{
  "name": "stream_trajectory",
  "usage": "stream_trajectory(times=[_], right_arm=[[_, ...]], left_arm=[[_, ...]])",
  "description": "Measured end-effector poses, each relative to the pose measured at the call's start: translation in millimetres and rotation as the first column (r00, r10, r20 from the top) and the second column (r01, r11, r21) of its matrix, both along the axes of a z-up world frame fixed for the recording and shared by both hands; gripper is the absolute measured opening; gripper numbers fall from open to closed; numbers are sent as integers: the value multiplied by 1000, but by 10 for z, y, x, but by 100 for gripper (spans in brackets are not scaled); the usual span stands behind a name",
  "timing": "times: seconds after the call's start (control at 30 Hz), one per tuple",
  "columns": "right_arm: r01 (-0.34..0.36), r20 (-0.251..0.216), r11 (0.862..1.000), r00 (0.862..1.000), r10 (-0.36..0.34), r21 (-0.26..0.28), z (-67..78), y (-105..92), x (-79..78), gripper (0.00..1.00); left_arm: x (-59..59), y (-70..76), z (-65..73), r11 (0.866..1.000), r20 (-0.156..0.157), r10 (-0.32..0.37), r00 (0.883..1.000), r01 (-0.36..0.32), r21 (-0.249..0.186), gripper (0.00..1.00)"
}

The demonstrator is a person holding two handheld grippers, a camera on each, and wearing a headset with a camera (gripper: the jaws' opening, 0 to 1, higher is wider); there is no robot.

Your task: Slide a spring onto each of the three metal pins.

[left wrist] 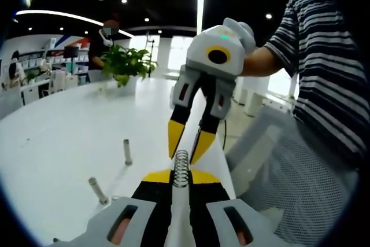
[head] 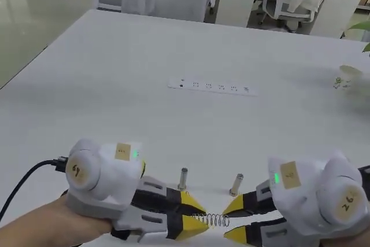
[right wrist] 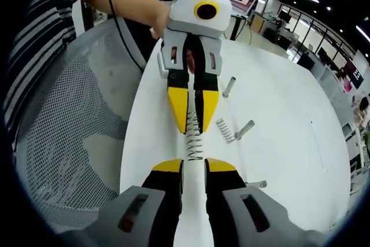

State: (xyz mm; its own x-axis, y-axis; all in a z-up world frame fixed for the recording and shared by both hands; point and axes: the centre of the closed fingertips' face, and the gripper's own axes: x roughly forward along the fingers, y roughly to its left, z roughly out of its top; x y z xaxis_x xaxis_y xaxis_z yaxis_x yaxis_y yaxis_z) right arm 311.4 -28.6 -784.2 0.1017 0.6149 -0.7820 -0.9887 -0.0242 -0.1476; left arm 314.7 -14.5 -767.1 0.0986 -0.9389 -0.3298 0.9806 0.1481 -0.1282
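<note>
Your left tool (head: 202, 218) pinched shut on spring (head: 215, 220), coil sticking straight out past tips. Your right tool (head: 226, 224) faces it, jaws parted, tips near coil's free end. Pin (head: 183, 179), second pin (head: 236, 184) on counter (head: 173, 131) beyond both tools.

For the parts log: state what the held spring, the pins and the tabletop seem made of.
Spring: thin coiled wire, bright grey sheen, likely steel. Pins: smooth silvery cylinders with highlights, probably polished metal. Tabletop: flat white with soft sheen, perhaps laminate.
</note>
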Motion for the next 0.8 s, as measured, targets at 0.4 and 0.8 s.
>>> stream_trajectory(times=[0.4,0.8], right_arm=[[-42,11,999,999,42,-3,12,53,-61,7],[-78,39,992,996,74,95,342,172,-70,7]], left_arm=[[-56,-15,-13,999,9,-27,1000,26,23,2],[-51,-13,-42,1000,17,-16,1000,16,27,2]])
